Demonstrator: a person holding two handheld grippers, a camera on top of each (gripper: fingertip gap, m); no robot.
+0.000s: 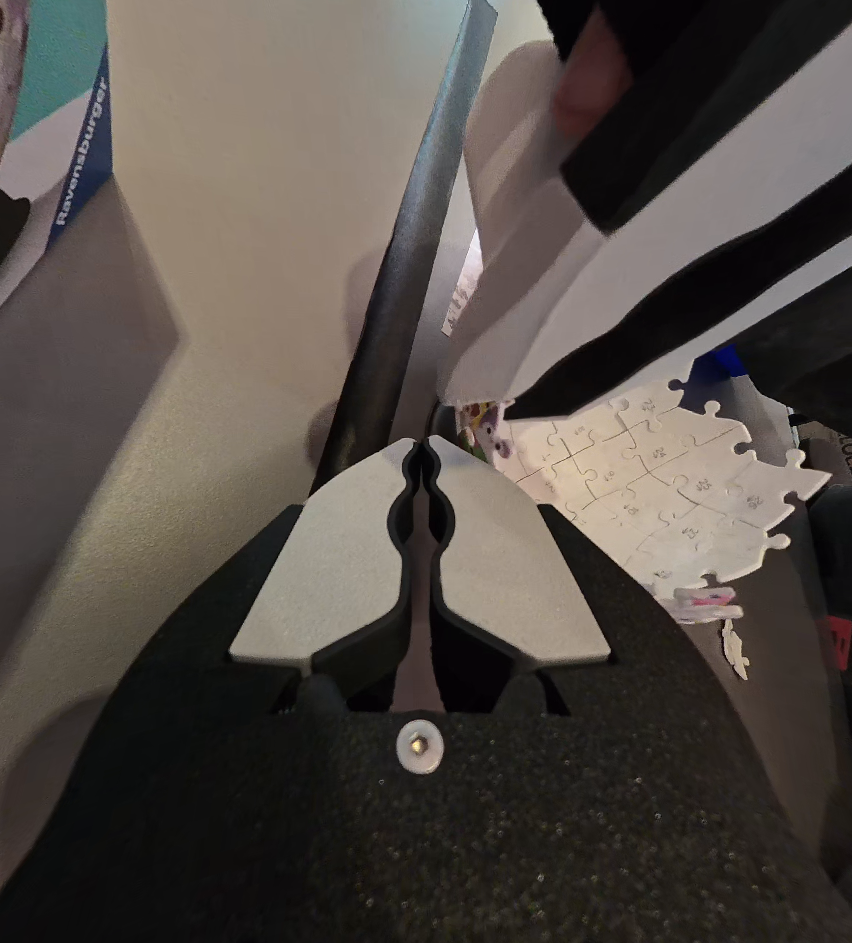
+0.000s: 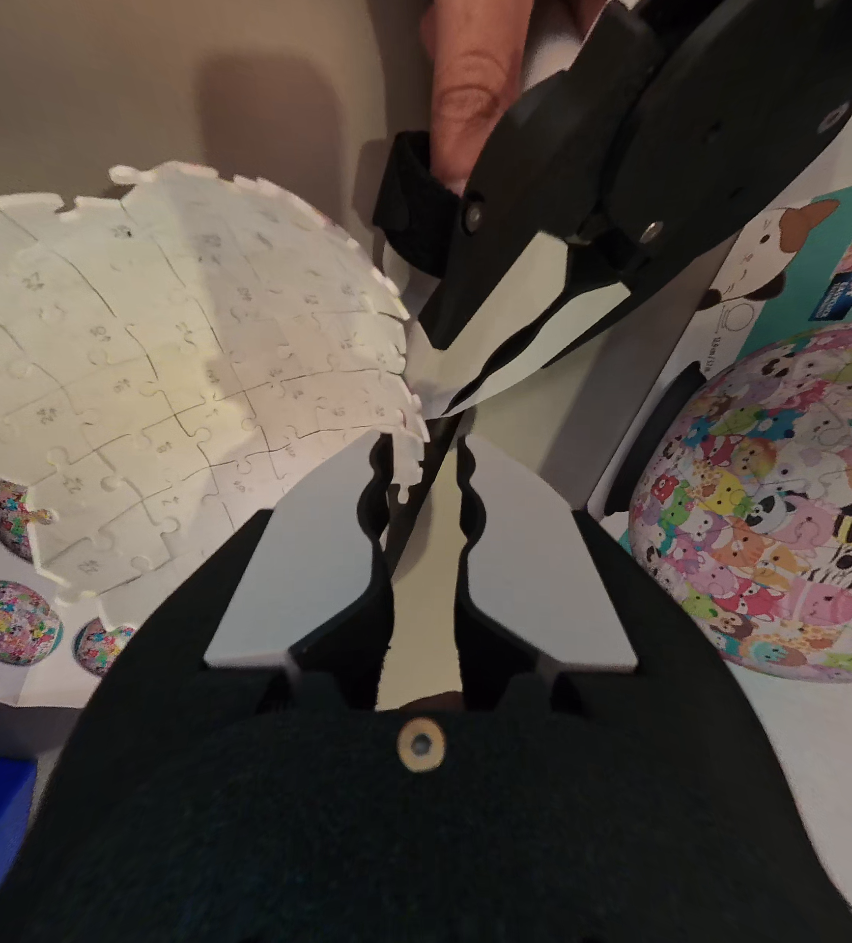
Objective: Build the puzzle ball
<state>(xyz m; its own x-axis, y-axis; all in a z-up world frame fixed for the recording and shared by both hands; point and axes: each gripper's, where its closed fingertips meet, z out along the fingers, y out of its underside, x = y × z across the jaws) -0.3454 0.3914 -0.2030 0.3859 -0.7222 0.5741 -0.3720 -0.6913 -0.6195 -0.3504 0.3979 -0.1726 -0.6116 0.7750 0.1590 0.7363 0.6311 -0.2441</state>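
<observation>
Tongs on the left (image 1: 421, 449) are closed tip to tip with nothing visible between them, a dark bar (image 1: 408, 286) rising just behind. Beside them to the right sits the half-built puzzle ball (image 1: 669, 490), its white numbered inside showing. In the right wrist view the right tongs (image 2: 424, 444) stand parted, and the ball's jagged edge (image 2: 408, 464) lies between their tips; contact is hard to judge through the blur. The shell (image 2: 168, 357) rests over a printed sheet (image 2: 5, 627) on the bench (image 2: 107, 87). The puzzle box (image 2: 781, 459) stands on the right.
</observation>
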